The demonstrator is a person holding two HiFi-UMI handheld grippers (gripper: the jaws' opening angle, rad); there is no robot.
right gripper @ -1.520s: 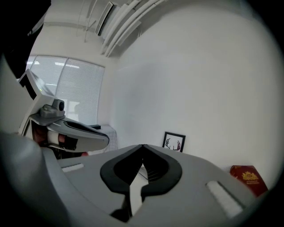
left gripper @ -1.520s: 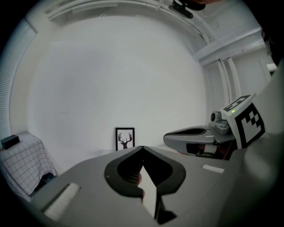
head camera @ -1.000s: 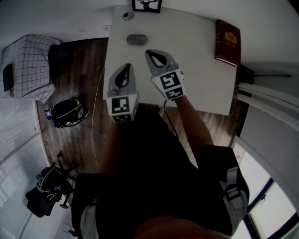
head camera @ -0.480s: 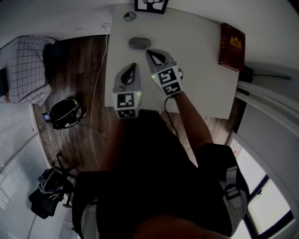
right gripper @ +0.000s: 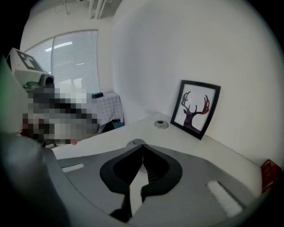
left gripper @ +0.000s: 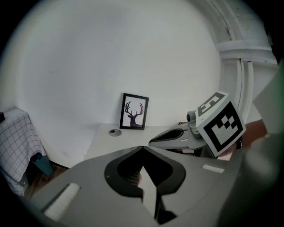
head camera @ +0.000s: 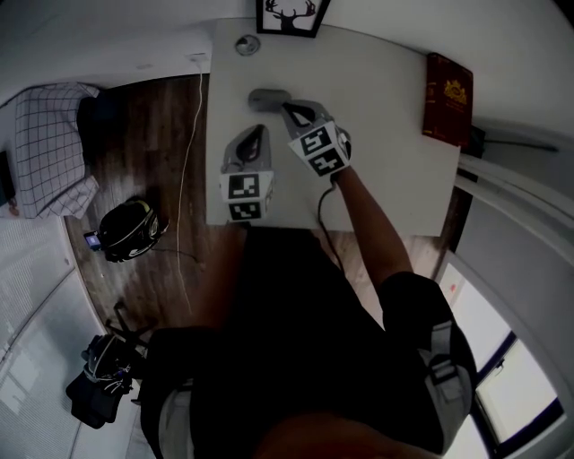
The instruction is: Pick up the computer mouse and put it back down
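1. Over the last second both grippers have been brought lower and farther out over the white table.
2. The right gripper is now placed with its tips just beside the computer mouse, which lies flat on the table's far left part, near the deer picture.
3. Its tongs are seen pressed together, with nothing between them.
4. The left gripper is held nearer and slightly left, its tongs likewise together and empty.
5. The mouse is judged not yet lifted; an approach is under way, and the right tongs would have to be parted before any grasp.
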